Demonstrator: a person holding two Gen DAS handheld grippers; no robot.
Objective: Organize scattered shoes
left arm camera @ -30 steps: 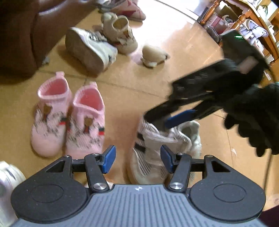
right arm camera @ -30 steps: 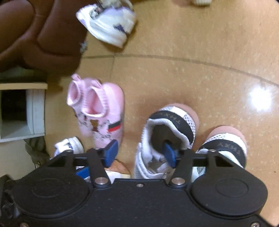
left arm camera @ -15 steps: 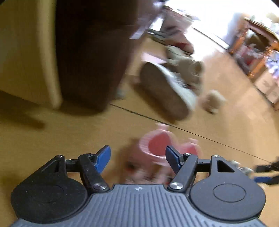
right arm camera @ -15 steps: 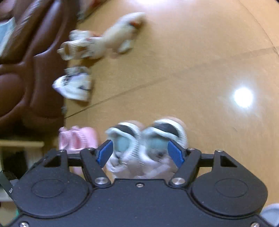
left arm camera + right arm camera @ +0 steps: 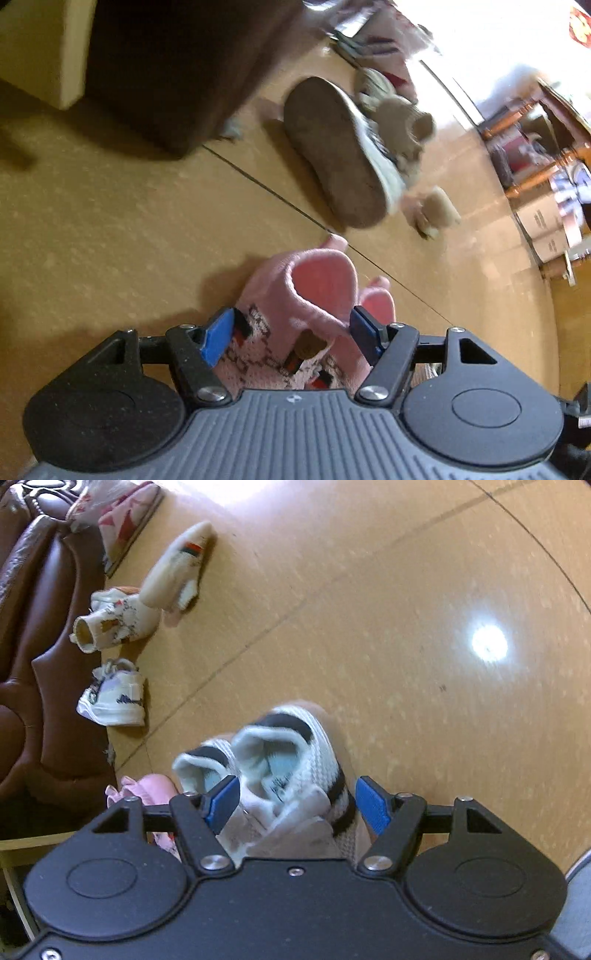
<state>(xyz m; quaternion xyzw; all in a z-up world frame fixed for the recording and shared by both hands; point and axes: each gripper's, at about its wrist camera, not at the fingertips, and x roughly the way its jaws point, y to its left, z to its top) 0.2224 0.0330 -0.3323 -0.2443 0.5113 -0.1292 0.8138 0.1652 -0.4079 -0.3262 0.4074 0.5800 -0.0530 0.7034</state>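
left tool [image 5: 291, 332]: jaws gaping, just been widening, straddling pink shoe [image 5: 314, 295] without pressing
right tool [image 5: 297, 801]: gaping, just been widening, over white striped shoes [image 5: 288, 753]
shoes: sitting on floor [image 5: 406, 590]

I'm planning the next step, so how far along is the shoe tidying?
Done: the pink shoes and the white black-striped shoes each stand paired. In hand: nothing; the left gripper and right gripper each straddle a shoe, jaws open. Left: the tipped sneaker, beige shoes and small white sneaker lie scattered.
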